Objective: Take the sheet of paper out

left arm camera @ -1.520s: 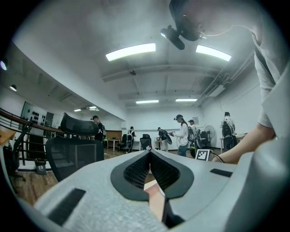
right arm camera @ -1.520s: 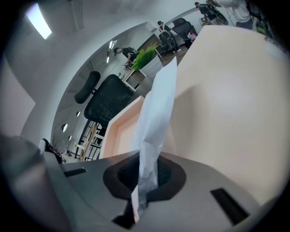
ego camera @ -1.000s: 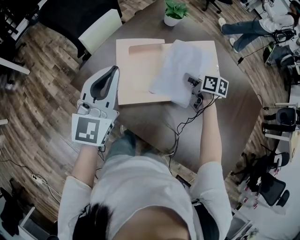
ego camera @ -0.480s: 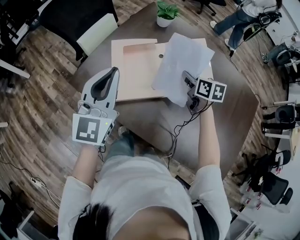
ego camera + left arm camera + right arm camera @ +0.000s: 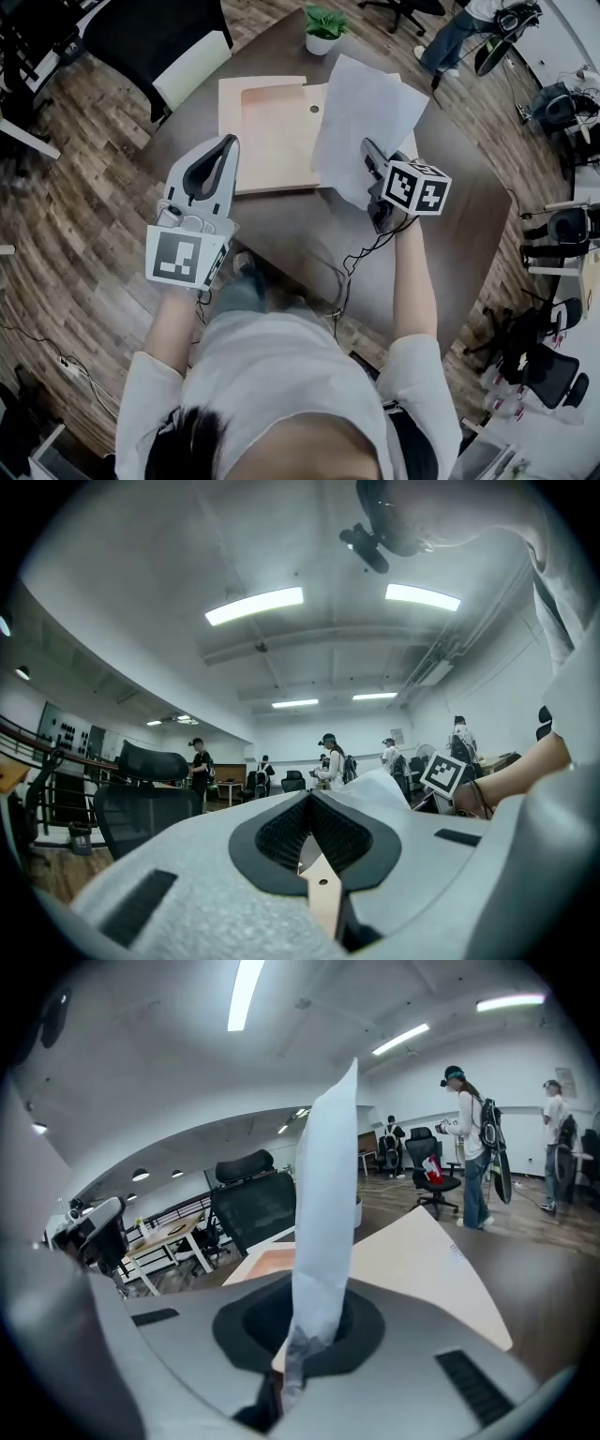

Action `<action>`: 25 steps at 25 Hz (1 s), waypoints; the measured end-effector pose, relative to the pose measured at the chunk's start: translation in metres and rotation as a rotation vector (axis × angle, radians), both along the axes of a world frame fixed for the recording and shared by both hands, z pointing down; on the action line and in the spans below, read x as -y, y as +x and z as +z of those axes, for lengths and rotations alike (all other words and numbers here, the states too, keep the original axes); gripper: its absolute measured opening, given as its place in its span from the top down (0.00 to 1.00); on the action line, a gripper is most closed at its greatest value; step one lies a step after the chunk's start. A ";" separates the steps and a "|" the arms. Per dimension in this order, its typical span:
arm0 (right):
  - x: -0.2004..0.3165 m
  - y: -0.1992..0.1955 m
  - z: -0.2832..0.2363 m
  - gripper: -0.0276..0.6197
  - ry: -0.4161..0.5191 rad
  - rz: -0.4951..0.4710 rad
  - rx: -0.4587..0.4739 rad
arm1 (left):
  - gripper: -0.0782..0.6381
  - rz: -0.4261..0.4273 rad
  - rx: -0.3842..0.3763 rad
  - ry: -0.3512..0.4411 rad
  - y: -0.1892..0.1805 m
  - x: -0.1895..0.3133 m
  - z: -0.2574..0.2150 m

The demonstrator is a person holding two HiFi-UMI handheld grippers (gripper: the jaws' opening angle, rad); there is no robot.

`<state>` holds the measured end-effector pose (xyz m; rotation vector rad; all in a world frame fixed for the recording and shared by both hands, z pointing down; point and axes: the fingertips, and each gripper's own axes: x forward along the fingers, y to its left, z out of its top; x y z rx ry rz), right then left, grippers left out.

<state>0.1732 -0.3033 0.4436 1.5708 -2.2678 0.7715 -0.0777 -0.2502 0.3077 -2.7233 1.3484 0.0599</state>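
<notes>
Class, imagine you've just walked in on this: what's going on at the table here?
A person stands at a round dark table with a handheld gripper in each hand. The right gripper is shut on the near edge of a white sheet of paper and holds it above a tan envelope that lies flat on the table. The sheet looks clear of the envelope. The left gripper, jaws together, sits by the envelope's left edge and seems to hold nothing.
</notes>
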 end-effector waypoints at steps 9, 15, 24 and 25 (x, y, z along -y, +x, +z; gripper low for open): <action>-0.039 -0.016 -0.028 0.94 0.096 -0.029 -0.045 | 0.88 -0.021 -0.012 -0.003 0.002 -0.038 -0.005; -0.063 -0.022 -0.042 0.94 0.145 -0.046 -0.071 | 0.88 -0.032 -0.014 0.007 0.005 -0.060 -0.011; -0.089 -0.022 -0.065 0.94 0.225 -0.045 -0.108 | 0.88 -0.048 -0.017 0.011 0.010 -0.081 -0.014; -0.092 -0.022 -0.068 0.94 0.236 -0.045 -0.112 | 0.88 -0.049 -0.019 0.012 0.012 -0.084 -0.015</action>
